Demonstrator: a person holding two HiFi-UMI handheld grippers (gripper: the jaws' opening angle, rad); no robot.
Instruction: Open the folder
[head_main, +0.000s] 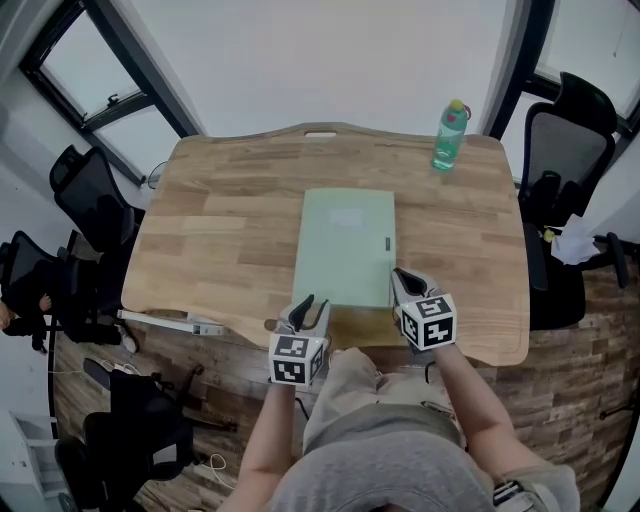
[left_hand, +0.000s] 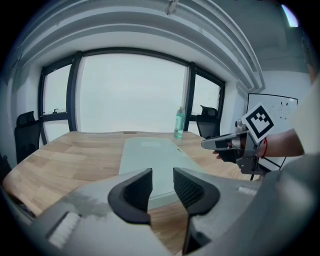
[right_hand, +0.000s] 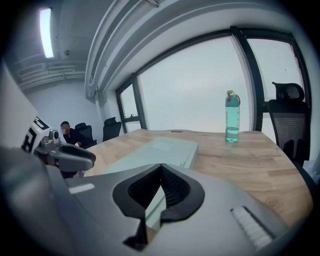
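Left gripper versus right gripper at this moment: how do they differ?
The left gripper has its jaws apart with nothing between them; the right gripper has its jaws closed tip to tip. In the head view the left gripper sits by the near left corner of the folder, while the right gripper sits at its near right edge, slightly farther up the table. Both are empty and point across the closed green folder.

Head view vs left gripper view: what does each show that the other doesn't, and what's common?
Head view only: the person's torso, the floor, the marker cube on the left gripper. Left gripper view only: that gripper's jaws apart, nothing gripped, and the ceiling. Both: the green folder flat on the table, the bottle, the right gripper.
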